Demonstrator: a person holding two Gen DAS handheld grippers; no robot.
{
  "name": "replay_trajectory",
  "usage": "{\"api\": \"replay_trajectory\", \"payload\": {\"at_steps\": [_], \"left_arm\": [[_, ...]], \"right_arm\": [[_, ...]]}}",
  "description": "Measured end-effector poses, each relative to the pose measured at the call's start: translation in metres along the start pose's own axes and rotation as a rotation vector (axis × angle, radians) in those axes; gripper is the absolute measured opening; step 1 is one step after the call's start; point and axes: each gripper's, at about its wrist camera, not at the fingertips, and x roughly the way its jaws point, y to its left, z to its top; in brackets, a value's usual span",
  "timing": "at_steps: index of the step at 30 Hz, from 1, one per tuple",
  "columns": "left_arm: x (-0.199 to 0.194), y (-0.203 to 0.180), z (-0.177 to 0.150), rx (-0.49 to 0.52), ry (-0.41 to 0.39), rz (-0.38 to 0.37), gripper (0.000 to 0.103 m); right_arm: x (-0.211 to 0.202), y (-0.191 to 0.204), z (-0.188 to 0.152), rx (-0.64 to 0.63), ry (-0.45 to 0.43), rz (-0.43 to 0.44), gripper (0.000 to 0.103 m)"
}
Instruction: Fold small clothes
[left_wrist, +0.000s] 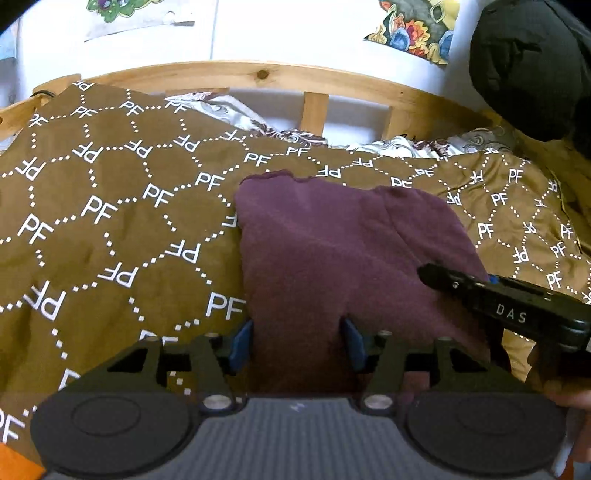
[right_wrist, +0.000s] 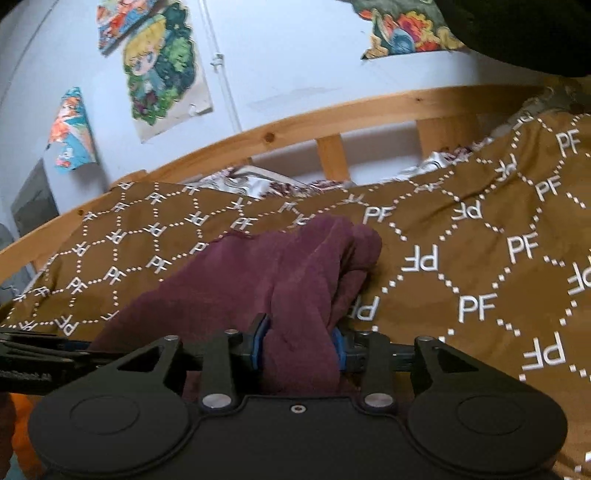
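A small maroon garment (left_wrist: 343, 240) lies on the brown PF-patterned bedspread (left_wrist: 110, 221), partly folded. My left gripper (left_wrist: 297, 345) holds the garment's near edge between its blue pads (left_wrist: 242, 343). My right gripper (right_wrist: 299, 349) is shut on a bunched fold of the same maroon garment (right_wrist: 295, 273), which rises in thick folds ahead of its fingers. The right gripper's black body (left_wrist: 517, 310) shows at the right of the left wrist view, over the garment's right side. The left gripper's body (right_wrist: 33, 362) shows at the left edge of the right wrist view.
A wooden bed rail (left_wrist: 258, 74) runs along the far edge, with a white wall and colourful pictures (right_wrist: 162, 70) behind. A patterned white sheet (left_wrist: 229, 110) shows under the bedspread. A dark padded item (left_wrist: 528, 66) hangs at the upper right.
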Motion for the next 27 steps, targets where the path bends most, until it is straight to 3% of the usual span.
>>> {"api": "replay_trajectory", "payload": {"at_steps": [6,10,14,17,27], "left_arm": [[-0.010,0.002,0.006,-0.053,0.015,0.048,0.082],[-0.019,0.005,0.009,-0.077,0.020,0.072,0.090],[-0.032,0.002,0.011,-0.070,0.009,0.103,0.101],[-0.049,-0.001,0.010,-0.067,-0.028,0.108,0.102],[-0.124,-0.019,0.003,0.009,-0.154,0.138,0.103]], "right_arm": [[-0.009,0.003,0.002,-0.032,-0.003,-0.038,0.054],[-0.023,0.004,0.006,-0.031,-0.028,-0.070,0.078],[-0.041,0.003,0.013,-0.005,-0.052,-0.086,0.091],[-0.059,0.007,0.018,-0.002,-0.086,-0.097,0.100],[-0.136,0.040,0.029,-0.042,-0.184,-0.121,0.102]]}}
